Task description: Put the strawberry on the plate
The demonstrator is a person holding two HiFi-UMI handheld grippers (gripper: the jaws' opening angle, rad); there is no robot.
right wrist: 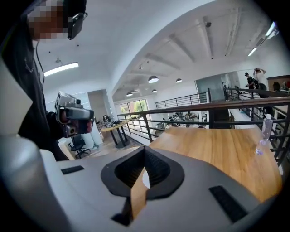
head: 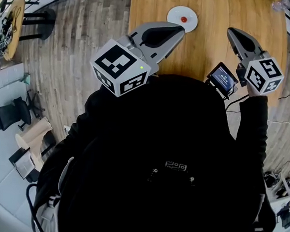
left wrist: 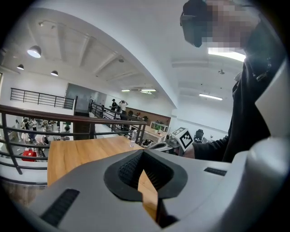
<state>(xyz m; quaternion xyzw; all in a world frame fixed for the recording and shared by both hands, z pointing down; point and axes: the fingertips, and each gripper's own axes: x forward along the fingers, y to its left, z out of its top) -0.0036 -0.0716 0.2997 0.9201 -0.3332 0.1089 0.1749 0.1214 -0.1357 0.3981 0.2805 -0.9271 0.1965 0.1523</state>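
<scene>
The jaws of the left gripper [left wrist: 144, 152] are together with nothing between them, and those of the right gripper [right wrist: 145, 151] are likewise together and empty. Both grippers hang in the air above the near edge of the wooden counter [head: 212, 23], the left one reaching closer to the white plate [head: 174, 12] than the right. The strawberry [head: 184, 19] lies on that plate, near its middle, clear of both grippers, and a clear bottle [right wrist: 265, 136] stands at the counter's far side by the railing [right wrist: 190, 111].
</scene>
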